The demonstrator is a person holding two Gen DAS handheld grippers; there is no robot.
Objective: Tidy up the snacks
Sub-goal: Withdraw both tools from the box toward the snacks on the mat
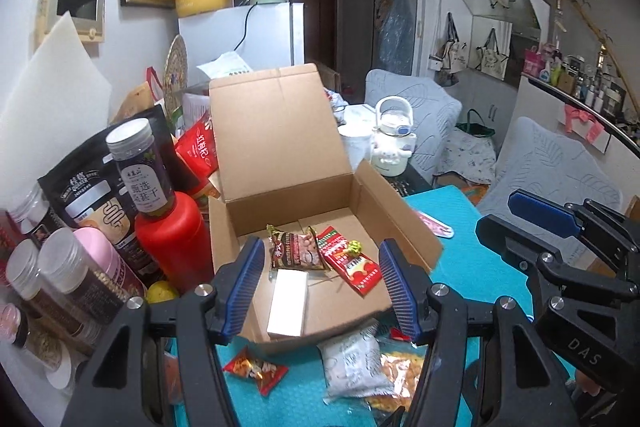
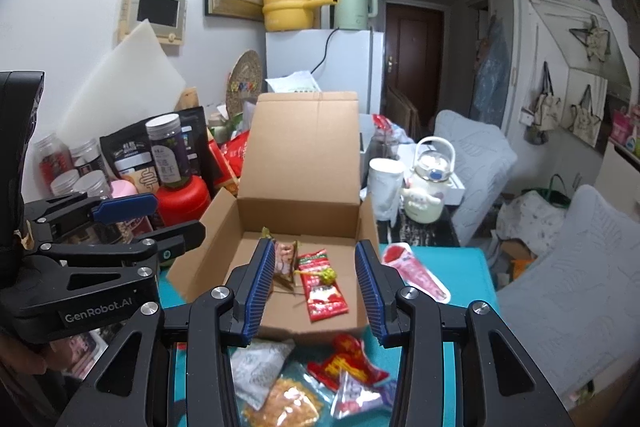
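An open cardboard box stands on the teal mat, lid up. Inside lie a peanut packet, a red snack packet with a green lollipop, and a white flat box. Loose packets lie in front of the box: a white pouch, a yellow crisp bag, small red packets. My left gripper is open and empty over the box's near edge. My right gripper is open and empty, also before the box.
Jars, a red bottle and black pouches crowd the left side. A pink packet lies right of the box. A white kettle and cup stand behind. Cushioned seats are on the right.
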